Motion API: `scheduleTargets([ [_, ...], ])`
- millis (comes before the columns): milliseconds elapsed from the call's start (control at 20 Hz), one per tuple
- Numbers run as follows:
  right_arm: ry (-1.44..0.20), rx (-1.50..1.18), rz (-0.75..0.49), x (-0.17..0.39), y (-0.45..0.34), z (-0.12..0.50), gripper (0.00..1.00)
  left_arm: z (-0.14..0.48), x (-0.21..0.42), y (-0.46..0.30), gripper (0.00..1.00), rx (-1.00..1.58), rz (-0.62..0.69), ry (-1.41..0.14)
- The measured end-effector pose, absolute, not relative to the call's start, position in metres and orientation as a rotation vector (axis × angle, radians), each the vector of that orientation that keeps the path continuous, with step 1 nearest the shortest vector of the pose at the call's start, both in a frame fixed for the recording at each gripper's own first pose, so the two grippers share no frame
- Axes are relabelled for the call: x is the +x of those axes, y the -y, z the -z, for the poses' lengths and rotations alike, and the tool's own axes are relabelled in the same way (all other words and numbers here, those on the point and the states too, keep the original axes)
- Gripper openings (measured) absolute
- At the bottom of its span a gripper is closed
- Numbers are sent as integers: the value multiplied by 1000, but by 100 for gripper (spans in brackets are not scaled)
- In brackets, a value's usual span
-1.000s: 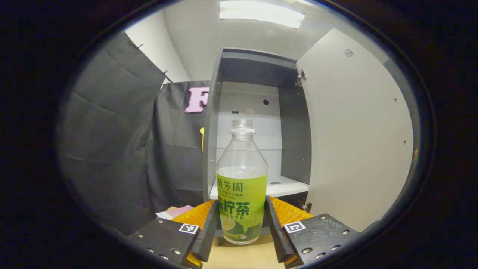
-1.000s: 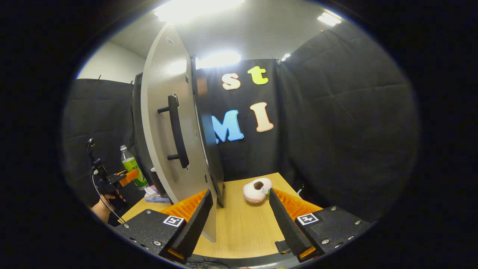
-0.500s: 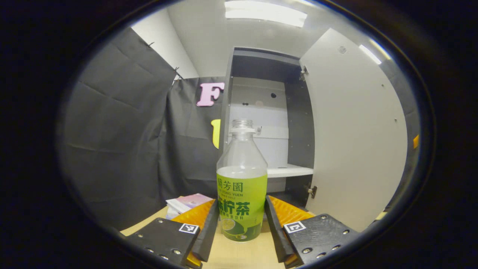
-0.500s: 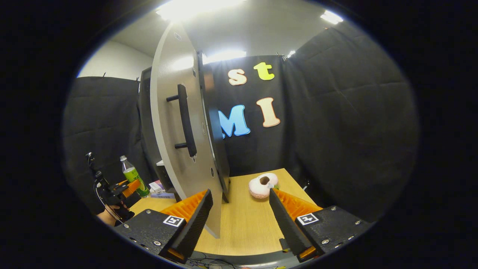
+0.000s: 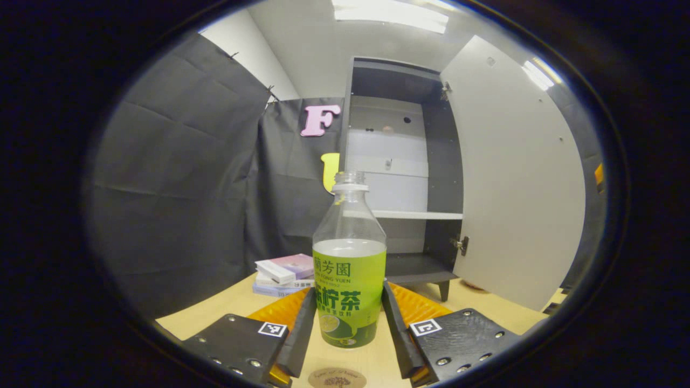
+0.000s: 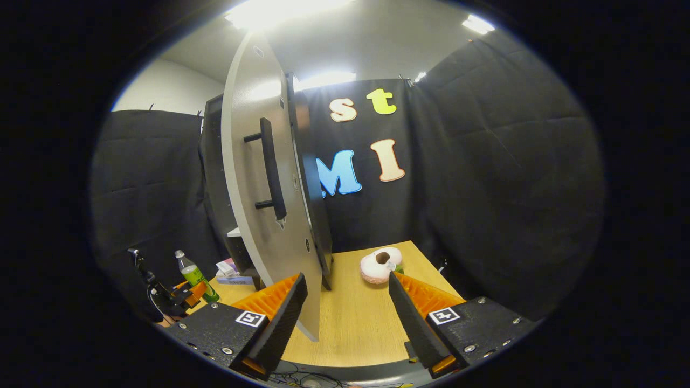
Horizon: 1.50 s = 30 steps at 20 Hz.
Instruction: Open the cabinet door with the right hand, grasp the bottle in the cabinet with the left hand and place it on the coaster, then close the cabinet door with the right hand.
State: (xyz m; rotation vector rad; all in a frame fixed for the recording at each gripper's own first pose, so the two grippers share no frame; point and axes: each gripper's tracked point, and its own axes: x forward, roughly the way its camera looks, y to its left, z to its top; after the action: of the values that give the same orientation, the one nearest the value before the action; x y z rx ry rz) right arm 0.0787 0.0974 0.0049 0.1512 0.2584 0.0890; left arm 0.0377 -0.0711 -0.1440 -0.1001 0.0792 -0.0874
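Wooden table [image 5: 215,315] | left gripper [image 5: 349,328] clamps bottle [image 5: 349,280] — green label | right gripper [image 6: 347,310] wide

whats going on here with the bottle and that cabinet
A person holds a gripper in each hand. The left gripper is shut on a green-labelled bottle, uncapped and upright, holding it just above the wooden table in front of the cabinet. A round coaster lies on the table just below it, so the bottle is not yet set down. The cabinet door stands wide open. The right gripper is open and holds nothing, near the door's edge.
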Motion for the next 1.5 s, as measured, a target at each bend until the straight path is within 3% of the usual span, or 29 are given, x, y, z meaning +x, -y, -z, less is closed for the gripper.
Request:
scheduleTargets([
  [100, -272, 157, -87, 77, -99, -1, 94, 160, 29, 72, 63, -95, 90, -94],
  [150, -279, 158, -87, 76, -99, 0, 94, 168, 25, 72, 67, -88, 88, -102],
  [400, -281, 136, -81, 74, -101, 1, 94, 209, 10, 74, 67, -77, 95, -145],
  [450, -285, 131, -81, 72, -102, 2, 94, 216, 9, 75, 63, -76, 94, -152],
  [500, -290, 126, -81, 71, -103, 4, 91, 225, 9, 72, 63, -73, 90, -163],
  [550, -295, 122, -81, 71, -104, 5, 94, 232, 8, 71, 63, -74, 83, -171],
  [800, -308, 99, -83, 74, -108, 8, 94, 260, 6, 67, 72, -82, 66, -203],
  [850, -316, 96, -87, 75, -110, 10, 91, 263, 6, 67, 67, -74, 64, -202],
  [900, -322, 90, -89, 76, -110, 13, 94, 265, 6, 67, 63, -63, 61, -198],
  [950, -326, 83, -90, 76, -111, 14, 94, 270, 6, 68, 67, -56, 61, -202],
  [1150, -338, 77, -97, 79, -114, 17, 94, 282, 0, 65, 67, -61, 44, -223],
  [1200, -341, 74, -97, 79, -114, 18, 94, 281, -1, 66, 72, -58, 44, -219],
  [1250, -340, 70, -96, 80, -113, 18, 94, 283, -3, 67, 67, -52, 49, -224],
  [1300, -337, 65, -94, 80, -112, 16, 94, 285, -3, 67, 72, -41, 49, -234],
  [1350, -333, 63, -91, 79, -110, 15, 94, 285, -4, 66, 69, -33, 46, -241],
  [1400, -329, 65, -90, 79, -109, 14, 94, 284, -3, 67, 71, -31, 45, -249],
  [1450, -326, 68, -89, 79, -109, 13, 94, 282, -3, 67, 81, -35, 46, -258],
  [1500, -324, 69, -88, 79, -107, 12, 94, 280, -2, 67, 84, -36, 46, -265],
])
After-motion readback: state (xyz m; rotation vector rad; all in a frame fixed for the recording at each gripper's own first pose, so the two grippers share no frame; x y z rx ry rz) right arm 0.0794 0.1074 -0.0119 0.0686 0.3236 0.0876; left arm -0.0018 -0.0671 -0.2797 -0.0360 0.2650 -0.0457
